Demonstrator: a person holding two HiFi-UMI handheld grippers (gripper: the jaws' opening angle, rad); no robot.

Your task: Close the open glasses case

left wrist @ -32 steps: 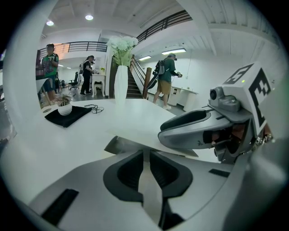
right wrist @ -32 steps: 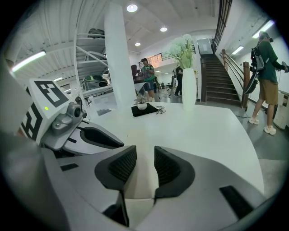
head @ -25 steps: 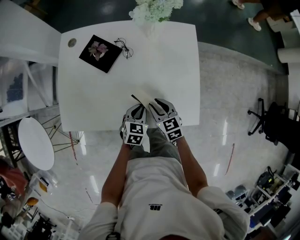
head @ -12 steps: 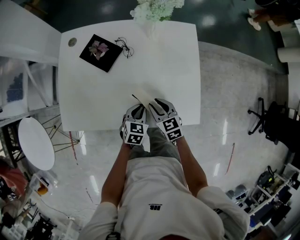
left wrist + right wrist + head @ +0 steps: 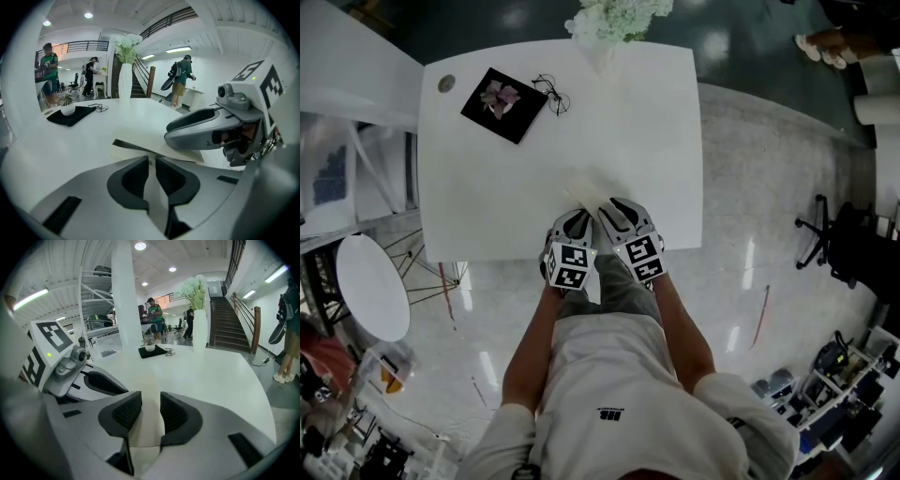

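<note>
I saw the flat cream glasses case [image 5: 589, 193] lying at the near edge of the square white table [image 5: 628, 112], right under the tips of both tools, which sat side by side and angled down at it. The left gripper [image 5: 151, 161] had its dark pads drawn in to a thin slit and held nothing. Just ahead of it was the case's cream top panel, with a dark strip of gap under its left edge, so the lid was not quite flat. The right gripper [image 5: 151, 398] was likewise closed down with nothing clamped — only the case's cream surface showed through the narrow gap between its ribbed pads. Far across the table lay a black square cloth [image 5: 503, 105] and, just beside it, a pair of thin wire-framed spectacles [image 5: 551, 94].
</note>
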